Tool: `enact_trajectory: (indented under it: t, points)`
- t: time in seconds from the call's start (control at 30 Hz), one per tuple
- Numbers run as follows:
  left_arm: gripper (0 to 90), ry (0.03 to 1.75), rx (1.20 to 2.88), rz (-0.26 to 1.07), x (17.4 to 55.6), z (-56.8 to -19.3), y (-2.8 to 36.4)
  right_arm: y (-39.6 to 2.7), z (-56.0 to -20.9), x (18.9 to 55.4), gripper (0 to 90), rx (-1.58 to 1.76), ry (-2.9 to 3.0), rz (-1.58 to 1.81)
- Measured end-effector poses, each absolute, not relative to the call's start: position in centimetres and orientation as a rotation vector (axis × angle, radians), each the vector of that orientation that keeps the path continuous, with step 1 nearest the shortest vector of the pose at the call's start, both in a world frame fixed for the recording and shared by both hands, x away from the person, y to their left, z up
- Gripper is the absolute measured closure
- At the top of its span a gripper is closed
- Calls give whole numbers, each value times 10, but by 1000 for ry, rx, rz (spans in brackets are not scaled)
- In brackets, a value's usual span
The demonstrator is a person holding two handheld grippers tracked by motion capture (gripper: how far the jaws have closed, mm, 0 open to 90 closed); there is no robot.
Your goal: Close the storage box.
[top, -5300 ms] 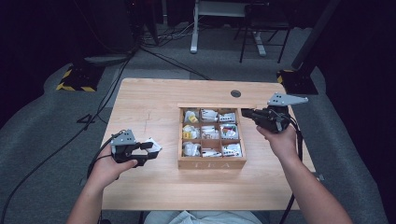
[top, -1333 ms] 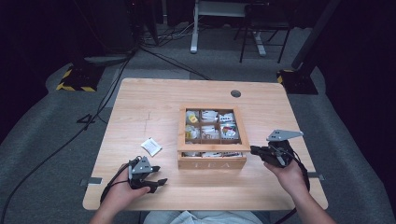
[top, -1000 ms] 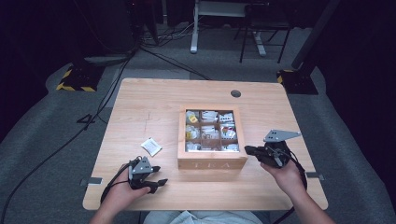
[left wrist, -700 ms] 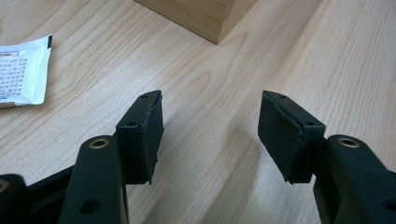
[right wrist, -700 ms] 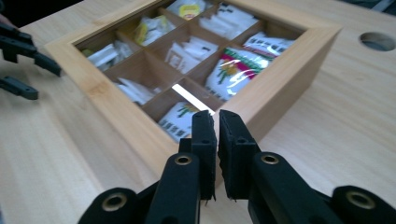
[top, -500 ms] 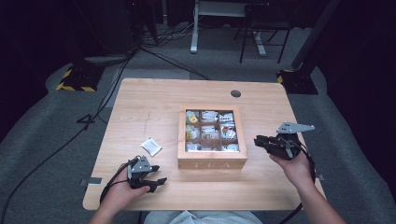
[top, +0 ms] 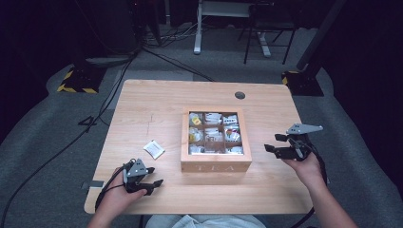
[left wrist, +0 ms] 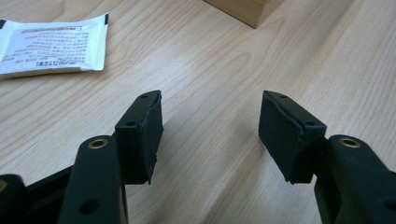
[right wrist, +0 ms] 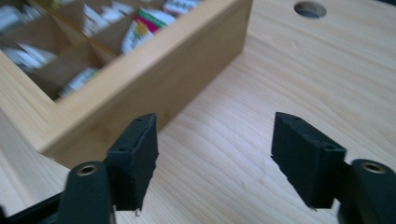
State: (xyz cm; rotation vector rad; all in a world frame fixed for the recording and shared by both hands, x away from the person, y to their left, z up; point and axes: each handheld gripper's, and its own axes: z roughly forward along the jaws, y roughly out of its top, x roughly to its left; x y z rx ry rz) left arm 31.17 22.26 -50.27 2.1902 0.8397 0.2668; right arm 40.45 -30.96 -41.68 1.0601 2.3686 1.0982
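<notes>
Right gripper (top: pixel 280 143) is at the right of the high view, just off the right wall of the tea box (top: pixel 216 164). Its fingers have just been opening and now stand apart with nothing between them; the right gripper view shows bare desk (right wrist: pixel 289 74) in the gap and the box wall (right wrist: pixel 154 88) close at the left. A second ago these fingers sat closed at the box's right front corner; the hand has since drawn away to the right. Compared with the earliest picture, the box lid is now down: the compartments show through a framed top and the "TEA" face reads at the front.

Reading: the lid was let go, so closing looks finished and the right hand is clearing off.

Left gripper (top: pixel 147 183) is at lower left, unchanged, fingers apart and empty over the desk. One white sachet (top: pixel 153 149) lies outside the box, left of it, also seen at the upper left of the left gripper view (left wrist: pixel 51 44).
</notes>
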Motion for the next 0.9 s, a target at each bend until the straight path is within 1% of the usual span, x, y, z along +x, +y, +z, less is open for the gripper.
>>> enact_trajectory:
  t: [0.1, 0.2, 0.43, 0.73, 0.9]
  points:
    - [405, 847, 2186, 266, 313, -503, 224, -317, -424, 407, 271, 1053, 2383, 1041]
    - [404, 856, 2184, 267, 313, -503, 226, -327, -436, 411, 198, 1098, 2375, 1005]
    - [404, 859, 2179, 265, 314, -503, 226, -345, -457, 416, 152, 1184, 2368, 1003]
    - [402, 862, 2179, 269, 314, -503, 226, -351, -479, 409, 134, 1215, 2388, 981]
    - [399, 859, 2183, 271, 315, -503, 226, -351, -487, 406, 87, 1210, 2390, 960]
